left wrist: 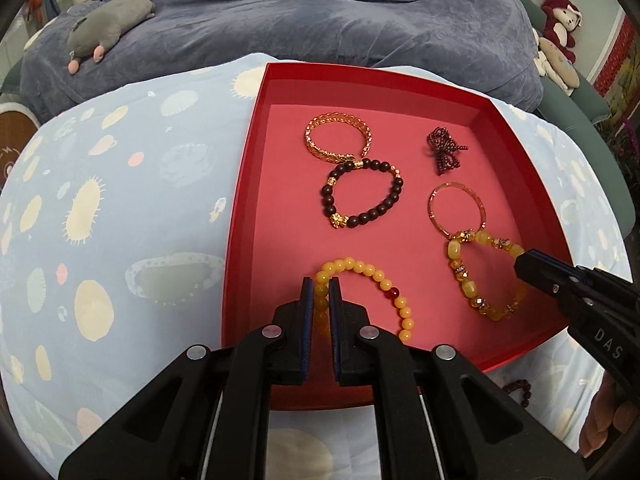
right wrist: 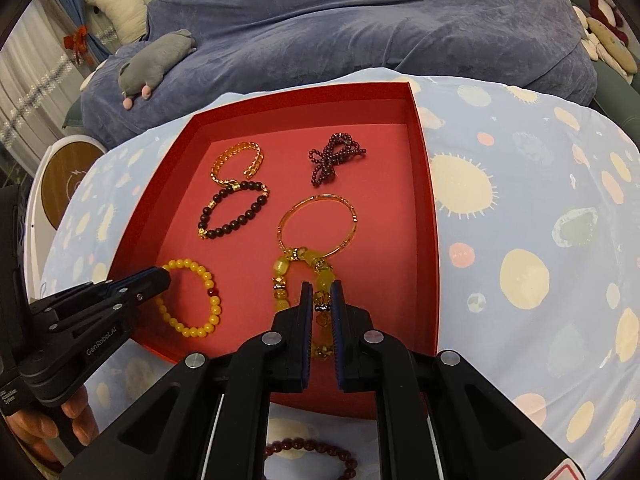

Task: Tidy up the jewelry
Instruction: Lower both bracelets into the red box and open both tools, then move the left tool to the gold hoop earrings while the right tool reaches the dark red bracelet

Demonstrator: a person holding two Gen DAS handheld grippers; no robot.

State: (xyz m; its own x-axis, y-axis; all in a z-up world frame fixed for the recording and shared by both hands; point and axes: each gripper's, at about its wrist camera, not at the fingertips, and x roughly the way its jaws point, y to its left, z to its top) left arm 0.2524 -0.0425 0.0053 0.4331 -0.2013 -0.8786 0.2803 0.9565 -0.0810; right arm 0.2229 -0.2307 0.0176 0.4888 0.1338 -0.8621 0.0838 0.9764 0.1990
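Jaws of the left gripper [left wrist: 320, 292] were clamped on the yellow bead bracelet [left wrist: 368, 272] at the near left of the red tray [left wrist: 256, 120], while those of the right gripper [right wrist: 322, 296] pinched the chunky amber bracelet [right wrist: 296, 268] at the near right. Farther in lay a gold chain bracelet [left wrist: 338, 136], a dark bead bracelet [left wrist: 362, 194], a thin bangle [left wrist: 456, 210] and a garnet strand [left wrist: 444, 150]. Outside the tray, a maroon bracelet [right wrist: 312, 452] rested on the patterned bedspread [left wrist: 120, 200].

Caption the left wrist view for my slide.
Left gripper shut on yellow round-bead bracelet inside the red cardboard tray.
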